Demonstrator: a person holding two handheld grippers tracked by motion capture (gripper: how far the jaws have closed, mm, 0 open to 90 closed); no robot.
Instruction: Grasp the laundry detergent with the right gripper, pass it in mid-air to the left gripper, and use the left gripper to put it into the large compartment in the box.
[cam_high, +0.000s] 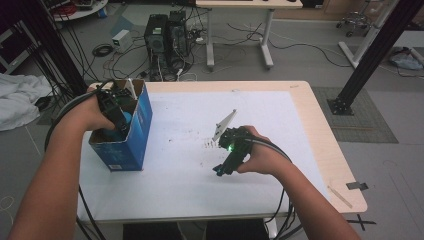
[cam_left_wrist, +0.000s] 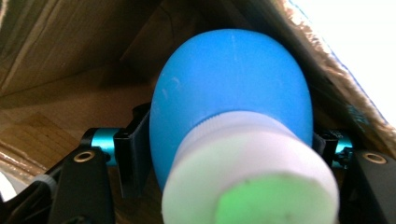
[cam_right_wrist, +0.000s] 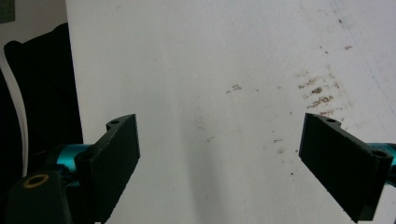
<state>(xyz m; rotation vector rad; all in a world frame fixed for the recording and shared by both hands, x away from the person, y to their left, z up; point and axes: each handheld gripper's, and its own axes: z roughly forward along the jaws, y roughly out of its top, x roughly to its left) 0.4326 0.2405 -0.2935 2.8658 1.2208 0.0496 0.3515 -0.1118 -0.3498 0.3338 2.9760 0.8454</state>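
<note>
I have the left gripper (cam_high: 114, 116) lowered into the open top of the blue cardboard box (cam_high: 135, 135), which stands near the left edge of the table (cam_high: 305, 107), on the white sheet (cam_high: 190, 170) that covers most of the surface. In the left gripper view, my jaws are closed against both sides of a blue bottle (cam_left_wrist: 231, 88); the black pads press its round body from left and right. The bottle's white cap (cam_left_wrist: 252, 177) points back toward the camera, and a green glow falls on the cap's end face. Brown cardboard walls of the box surround the bottle on all sides, so the bottle sits inside the box, held clear in my grip. I cannot tell whether the bottle touches the box floor.

I hold the right gripper (cam_high: 226, 162) above the middle of the white sheet, well apart from the box, tilted downward toward the near edge. In the right gripper view (cam_right_wrist: 224, 154), its two black jaws stand wide apart with nothing between them; bare white sheet shows in the gap. Small brown specks (cam_right_wrist: 320, 91) mark the sheet just beyond the jaws. A grey three-cornered plate (cam_high: 223, 125) rises from the top of the right gripper, and a green light glows on its body.
</note>
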